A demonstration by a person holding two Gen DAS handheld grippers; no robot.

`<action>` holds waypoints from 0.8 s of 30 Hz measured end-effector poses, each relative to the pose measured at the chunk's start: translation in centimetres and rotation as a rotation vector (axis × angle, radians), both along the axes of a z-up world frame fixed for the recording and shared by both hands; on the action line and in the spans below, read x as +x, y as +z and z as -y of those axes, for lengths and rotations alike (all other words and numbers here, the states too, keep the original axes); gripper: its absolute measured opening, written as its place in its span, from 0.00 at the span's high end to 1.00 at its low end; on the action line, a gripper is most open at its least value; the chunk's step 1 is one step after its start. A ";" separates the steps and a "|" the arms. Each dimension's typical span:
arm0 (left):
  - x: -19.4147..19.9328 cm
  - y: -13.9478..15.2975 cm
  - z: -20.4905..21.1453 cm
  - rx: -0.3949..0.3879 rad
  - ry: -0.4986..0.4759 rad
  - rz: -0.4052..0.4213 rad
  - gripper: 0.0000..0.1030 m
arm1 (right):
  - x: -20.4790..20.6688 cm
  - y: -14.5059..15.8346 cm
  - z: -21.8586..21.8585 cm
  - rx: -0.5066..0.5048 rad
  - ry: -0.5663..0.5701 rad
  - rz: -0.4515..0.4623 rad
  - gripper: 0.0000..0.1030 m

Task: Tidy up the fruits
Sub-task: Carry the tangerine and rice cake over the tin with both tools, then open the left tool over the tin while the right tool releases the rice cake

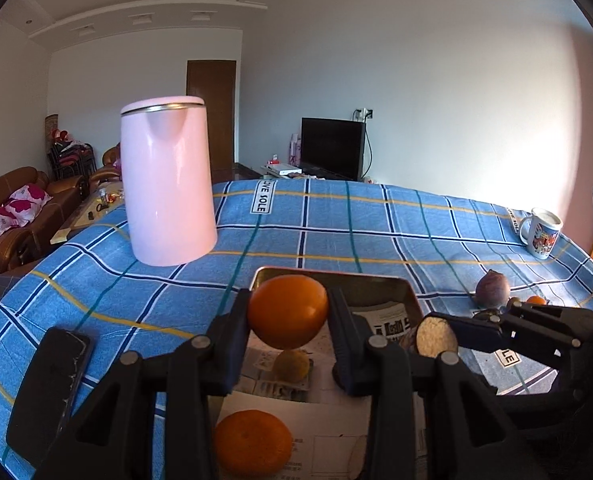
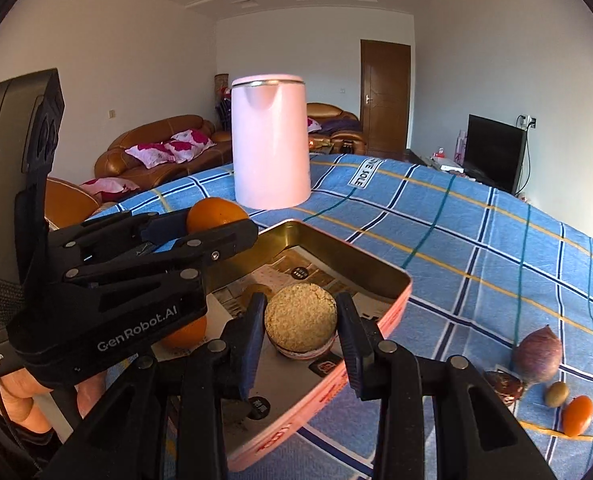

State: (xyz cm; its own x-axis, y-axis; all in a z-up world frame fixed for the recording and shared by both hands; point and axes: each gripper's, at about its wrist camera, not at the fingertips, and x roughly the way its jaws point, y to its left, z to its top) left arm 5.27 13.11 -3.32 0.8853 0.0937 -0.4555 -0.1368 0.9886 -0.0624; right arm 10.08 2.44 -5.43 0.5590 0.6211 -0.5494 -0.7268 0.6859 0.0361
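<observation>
My left gripper (image 1: 288, 312) is shut on an orange (image 1: 287, 311) and holds it above a shallow metal tray (image 1: 412, 298) lined with printed paper. A second orange (image 1: 252, 442) and a small yellowish fruit (image 1: 292, 365) lie in the tray below. My right gripper (image 2: 300, 320) is shut on a round crumb-coated cake (image 2: 300, 320), held over the tray's (image 2: 400, 304) near right side. The left gripper (image 2: 216, 236) with its orange (image 2: 214, 214) shows at the left of the right wrist view. The right gripper and cake (image 1: 436, 336) show at the right of the left wrist view.
A pink kettle (image 1: 168, 184) stands on the blue checked tablecloth (image 1: 336, 232) behind the tray. A black phone (image 1: 52, 392) lies at the left. A mug (image 1: 542, 234) stands far right. A purple fruit (image 2: 538, 354), a small green fruit (image 2: 557, 394), a small orange fruit (image 2: 577, 416) and a dark piece (image 2: 506, 386) lie right of the tray.
</observation>
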 end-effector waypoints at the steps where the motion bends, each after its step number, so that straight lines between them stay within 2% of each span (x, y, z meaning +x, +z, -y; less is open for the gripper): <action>1: 0.1 -0.2 -0.4 -0.003 0.002 -0.010 0.62 | 0.1 -0.2 -0.4 -0.009 0.003 -0.005 0.64; 9: 1.0 -1.5 -0.9 0.029 0.009 -0.079 0.62 | 0.4 -2.0 -2.6 -0.125 0.032 -0.052 0.64; 13: 1.1 -1.7 -0.8 0.028 0.022 -0.087 0.60 | 0.6 -2.5 -2.7 -0.147 0.048 -0.070 0.61; 15: 0.8 -1.3 -0.5 0.026 0.026 -0.076 0.48 | 0.6 -2.4 -2.3 -0.123 0.060 -0.087 0.57; 20: -0.1 0.6 1.6 0.033 0.003 -0.014 0.32 | -0.2 -1.1 1.4 -0.075 0.033 -0.031 0.55; 24: 0.1 1.9 5.0 0.046 -0.064 0.010 0.31 | 0.4 0.2 7.5 -0.039 -0.081 -0.004 0.53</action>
State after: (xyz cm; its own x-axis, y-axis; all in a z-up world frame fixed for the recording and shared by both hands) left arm 5.34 8.08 -1.42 0.8948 0.0572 -0.4428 -0.0724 0.9972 -0.0175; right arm 10.49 -5.08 -5.23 0.6043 0.5520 -0.5746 -0.6688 0.7434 0.0106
